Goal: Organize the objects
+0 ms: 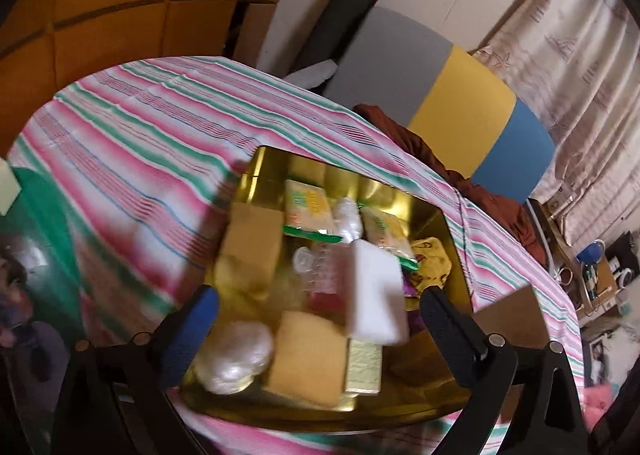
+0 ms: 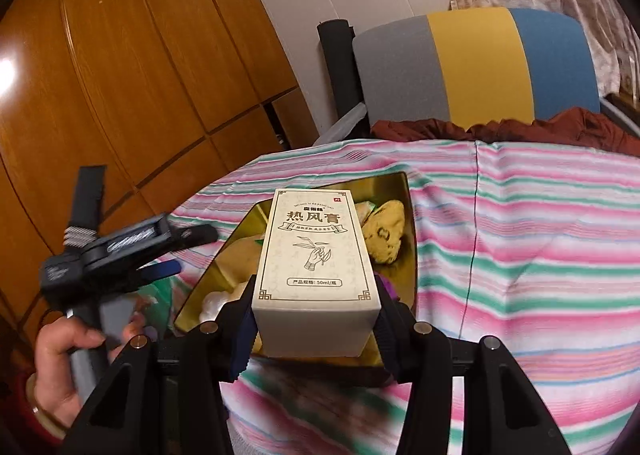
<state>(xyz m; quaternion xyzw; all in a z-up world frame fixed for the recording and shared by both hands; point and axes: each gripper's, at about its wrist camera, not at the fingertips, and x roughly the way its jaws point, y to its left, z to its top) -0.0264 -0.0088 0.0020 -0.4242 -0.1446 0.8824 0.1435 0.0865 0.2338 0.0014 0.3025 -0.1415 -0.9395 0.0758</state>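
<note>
Pinched between the two fingers of the right claw (image 2: pixel 316 329) sat one cream carton (image 2: pixel 316 255), printed with Chinese characters and a drawing of a hand holding a sprig; its long sides were pressed by the pads and it hung over the near end of the gold tin (image 2: pixel 410 251). That tin lay on the striped cloth (image 2: pixel 520 255) covering the surface, toward its far left portion in the right wrist view. The left claw (image 1: pixel 320 315) stood spread, nothing between its fingers: one blue pad (image 1: pixel 192 335) on the left and one black finger (image 1: pixel 448 327) on the right, both hovering above the tin's (image 1: pixel 272 167) near edge. Inside the tin, motion blur softened things, yet a count could be made: two yellow-and-green packets (image 1: pixel 308 207) near the far wall, two tan sponge-like blocks (image 1: pixel 308 359), two crinkled white plastic bundles (image 1: pixel 236 355), one clear bottle (image 1: pixel 324 271) lying on its side, and one small gold-green box (image 1: pixel 364 369). One white block (image 1: pixel 376 295) showed above them, the same carton seen end-on as far as could be told. A yellow lumpy bundle (image 1: pixel 432 259) rested by the tin's right wall. The left hand (image 2: pixel 68 359) gripped the handle of its tool at the surface's left edge. Beyond the far edge stood one cushion (image 2: pixel 472 67) banded grey, yellow and blue.
</note>
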